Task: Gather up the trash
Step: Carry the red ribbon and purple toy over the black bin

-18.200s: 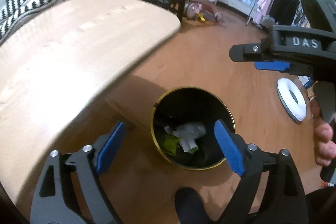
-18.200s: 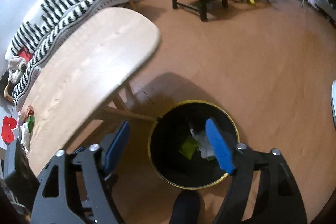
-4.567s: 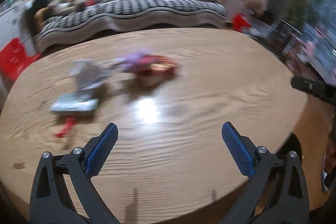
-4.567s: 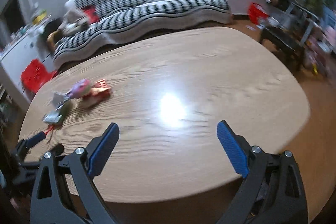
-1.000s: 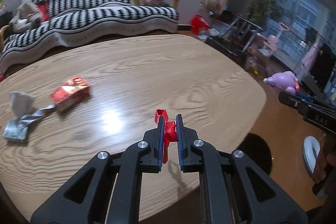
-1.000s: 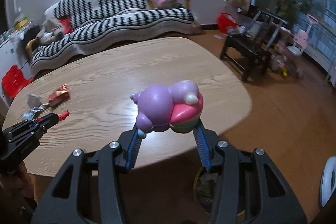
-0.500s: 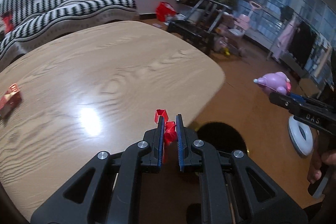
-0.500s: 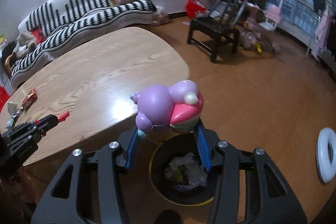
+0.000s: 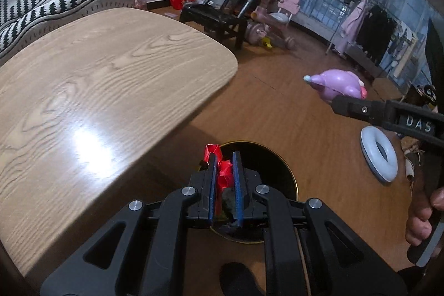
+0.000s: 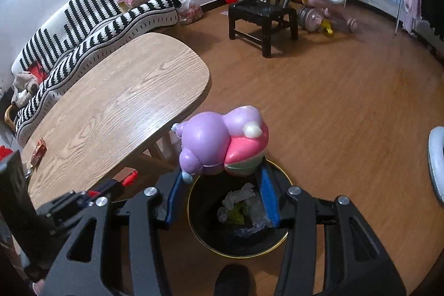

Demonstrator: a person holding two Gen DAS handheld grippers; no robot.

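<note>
My left gripper (image 9: 224,161) is clenched on a scrap of red wrapper (image 9: 222,167), over the near rim of the black bin (image 9: 280,167) on the floor. My right gripper (image 10: 220,175) grasps a purple and pink toy (image 10: 222,140) above the same bin, where crumpled paper (image 10: 238,197) lies. Beyond, a red packet (image 10: 38,150) sits on the wooden table (image 10: 119,107), before the striped sofa (image 10: 91,18).
</note>
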